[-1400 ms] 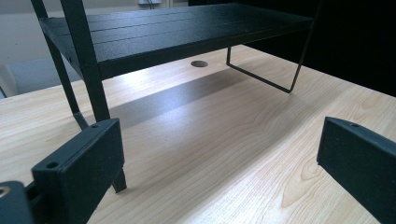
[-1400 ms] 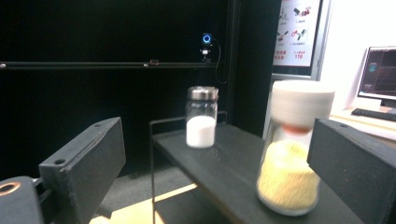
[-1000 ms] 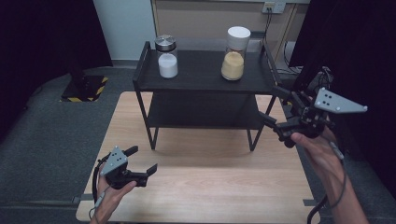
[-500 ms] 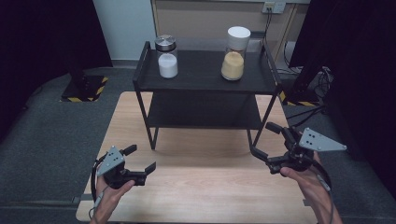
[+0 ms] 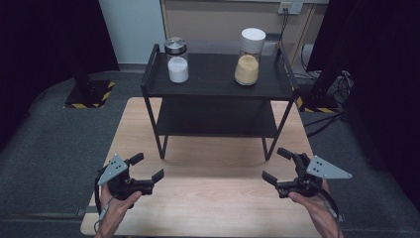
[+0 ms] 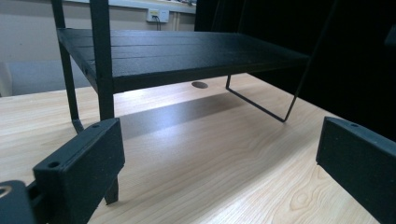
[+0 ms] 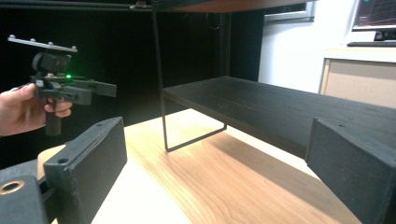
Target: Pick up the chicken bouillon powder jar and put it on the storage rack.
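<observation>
High view: light wooden table (image 5: 208,198) w/ a black two-tier metal rack (image 5: 218,94) standing on its far half. On the rack's top shelf, a glass jar w/ metal lid (image 5: 177,60), white powder inside, sits at the left; a jar w/ white lid (image 5: 250,56), tan granules inside, sits at the right, well apart. Left gripper (image 5: 147,167) is held low over the table's near-left corner, jaws apart, nothing between them. Right gripper (image 5: 278,164) is over the near-right part, jaws also spread, empty; grey three-cornered plate on top.

Left gripper view: its two black jaws stand wide at bottom corners, bare table (image 6: 210,154) between them. The rack's lower shelf (image 6: 187,56) is ahead, rack leg just beyond the left jaw. A small dark round mark under the shelf, prob. a hole or sticker, can't tell.

Right gripper view: jaws wide, empty. Lower shelf (image 7: 280,112) ahead at right; the left gripper (image 7: 100,88) shows farther off at left, in a hand (image 7: 28,109), green light lit on it.
</observation>
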